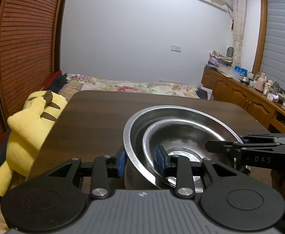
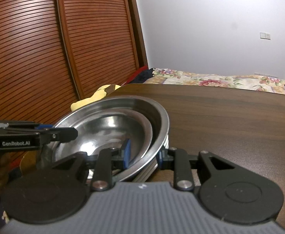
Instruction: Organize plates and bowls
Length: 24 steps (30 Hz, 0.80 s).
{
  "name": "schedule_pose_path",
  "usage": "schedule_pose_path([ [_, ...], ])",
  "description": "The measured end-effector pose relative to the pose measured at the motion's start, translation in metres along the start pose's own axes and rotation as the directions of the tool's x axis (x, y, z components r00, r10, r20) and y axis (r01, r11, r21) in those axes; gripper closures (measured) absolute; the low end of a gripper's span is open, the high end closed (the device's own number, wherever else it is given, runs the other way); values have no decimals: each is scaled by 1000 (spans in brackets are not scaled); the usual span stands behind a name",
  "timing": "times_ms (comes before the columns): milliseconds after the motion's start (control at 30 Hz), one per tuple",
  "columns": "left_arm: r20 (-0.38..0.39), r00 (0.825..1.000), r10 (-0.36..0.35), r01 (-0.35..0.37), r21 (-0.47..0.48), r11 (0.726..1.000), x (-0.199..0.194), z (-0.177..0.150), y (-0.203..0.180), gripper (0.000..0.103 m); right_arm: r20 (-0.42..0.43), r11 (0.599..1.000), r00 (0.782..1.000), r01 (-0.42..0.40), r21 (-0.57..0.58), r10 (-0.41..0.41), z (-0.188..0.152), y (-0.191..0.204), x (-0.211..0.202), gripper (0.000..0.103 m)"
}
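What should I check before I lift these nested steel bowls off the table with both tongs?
1. Left tongs straddle both bowl walls at the near rim: ok.
2. Right tongs straddle the opposite rim: ok.
3. Pads fully clamped on the metal: cannot tell; small gaps seem to show.
4. Inner bowl seated level in the outer bowl: not ok, it sits tilted and off-centre.
5. Stack under the bowls separate from what is gripped: cannot tell.
6. Table around the bowls free of obstacles: ok.
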<state>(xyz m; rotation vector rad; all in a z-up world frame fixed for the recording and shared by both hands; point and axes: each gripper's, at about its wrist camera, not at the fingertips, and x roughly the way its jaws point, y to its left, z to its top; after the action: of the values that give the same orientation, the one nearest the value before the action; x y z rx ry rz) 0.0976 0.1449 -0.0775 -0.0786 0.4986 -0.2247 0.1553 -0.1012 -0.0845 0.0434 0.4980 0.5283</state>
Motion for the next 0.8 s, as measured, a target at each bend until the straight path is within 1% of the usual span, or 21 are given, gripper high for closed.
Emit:
schedule_pose_path([
  [100, 10, 1000, 9, -9, -1, 1000, -3, 0, 1, 70, 13, 1000, 1000, 11, -11, -11, 2, 0, -2, 73],
  [133, 16, 1000, 11, -11, 0, 1000, -4, 2, 1, 68, 15, 1000, 1000, 14, -11, -14, 2, 0, -2, 73],
  [200, 28, 1000, 14, -15, 4, 1000, -7, 4, 0, 65, 22, 1000, 999, 24, -7, -24, 4, -3, -3, 68],
  [267, 41, 999, 19, -20, 14, 1000, -11, 8, -3, 62, 42, 999, 999, 32, -5, -32, 6, -5, -7, 67],
  [333, 53, 998, 21, -22, 22, 1000, -15, 11, -6, 52, 60, 999, 997, 38, -3, -38, 9, -7, -11, 64],
  [367, 60, 998, 21, -23, 29, 999, -16, 15, -8, 49, 72, 999, 996, 44, -3, -43, 11, -7, -15, 61],
  [467, 86, 996, 24, -29, 51, 998, -23, 20, -16, 35, 106, 998, 993, 58, -2, -58, 16, -8, -28, 61],
  [533, 104, 994, 25, -31, 52, 998, -28, 24, -20, 18, 126, 998, 990, 68, -6, -67, 19, -8, -38, 58],
  [567, 114, 993, 24, -31, 54, 998, -31, 25, -22, 15, 137, 997, 988, 78, -11, -75, 21, -7, -43, 52],
  [600, 124, 992, 22, -29, 58, 998, -33, 27, -24, 10, 149, 996, 985, 87, -16, -83, 22, -7, -47, 49],
  [633, 130, 991, 22, -30, 62, 998, -35, 29, -27, 6, 163, 995, 982, 97, -21, -93, 23, -6, -53, 42],
  [667, 134, 991, 24, -33, 65, 997, -37, 30, -30, 4, 179, 994, 978, 109, -24, -103, 25, -5, -59, 36],
  [700, 139, 990, 26, -36, 69, 997, -39, 32, -34, 0, 194, 992, 975, 120, -26, -113, 26, -5, -64, 33],
  [767, 148, 989, 30, -42, 81, 996, -43, 35, -41, 0, 221, 990, 966, 141, -25, -132, 29, -6, -74, 19],
  [800, 147, 989, 34, -46, 83, 995, -44, 37, -44, 0, 234, 988, 962, 150, -22, -141, 31, -7, -77, 15],
])
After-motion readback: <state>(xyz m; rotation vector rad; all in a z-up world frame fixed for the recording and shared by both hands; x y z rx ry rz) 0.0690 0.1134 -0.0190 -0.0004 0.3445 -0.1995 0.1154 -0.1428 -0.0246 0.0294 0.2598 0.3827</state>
